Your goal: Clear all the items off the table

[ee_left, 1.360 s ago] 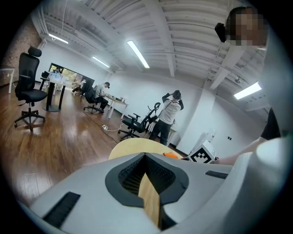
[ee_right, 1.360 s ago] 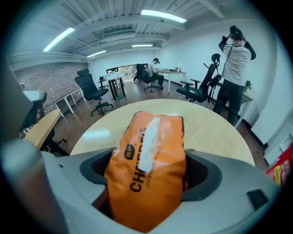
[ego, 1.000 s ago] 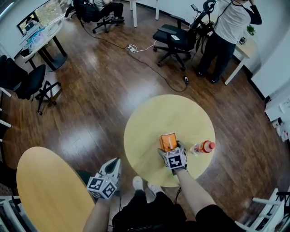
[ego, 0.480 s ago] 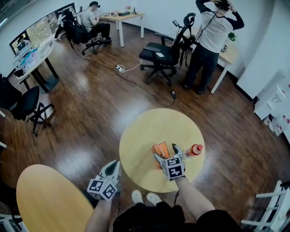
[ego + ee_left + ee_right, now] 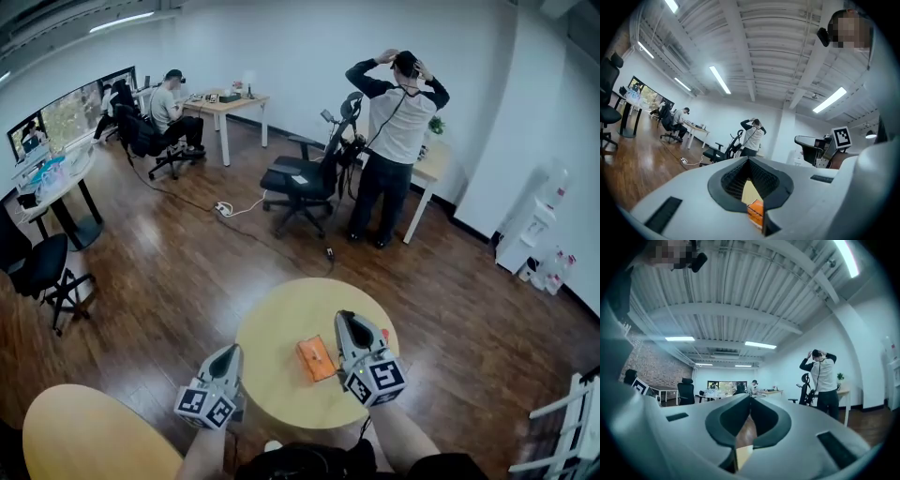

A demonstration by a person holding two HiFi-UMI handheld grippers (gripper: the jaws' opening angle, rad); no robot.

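**Near to far.** Nearest the camera, the wearer's 2 forearms enter from the bottom edge. Each hand carries a grey 2-jaw gripper bearing a black-and-white marker cube. The left gripper (image 5: 232,350) points away from the wearer, its tip just beside the table's left rim in the head view. Its jaws are pressed together at the tips and hold nothing, as its own view shows. The right gripper (image 5: 345,318) points roughly level over the table's right half. Its jaws have just closed and now meet at the tips, with nothing between them. Between the 2 grippers in the head view, the flat orange rectangular packet (image 5: 315,358) lies on the round pale-yellow wooden table (image 5: 281,328). It sits towards the front edge, just left of the right gripper, and neither gripper holds it. The left gripper view shows it below the closed jaws. A second round yellow table (image 5: 89,436) fills the lower-left corner. Beyond lies a dark polished wooden floor (image 5: 187,262), with a black swivel chair (image 5: 37,267) at the left edge. Farther off, a black wheeled office chair (image 5: 298,180) stands beside a standing person (image 5: 394,131) in a white-and-black top, both hands raised to the head. Farthest, a seated person (image 5: 172,111) sits at a light wooden desk (image 5: 228,101) against the white wall (image 5: 281,47).
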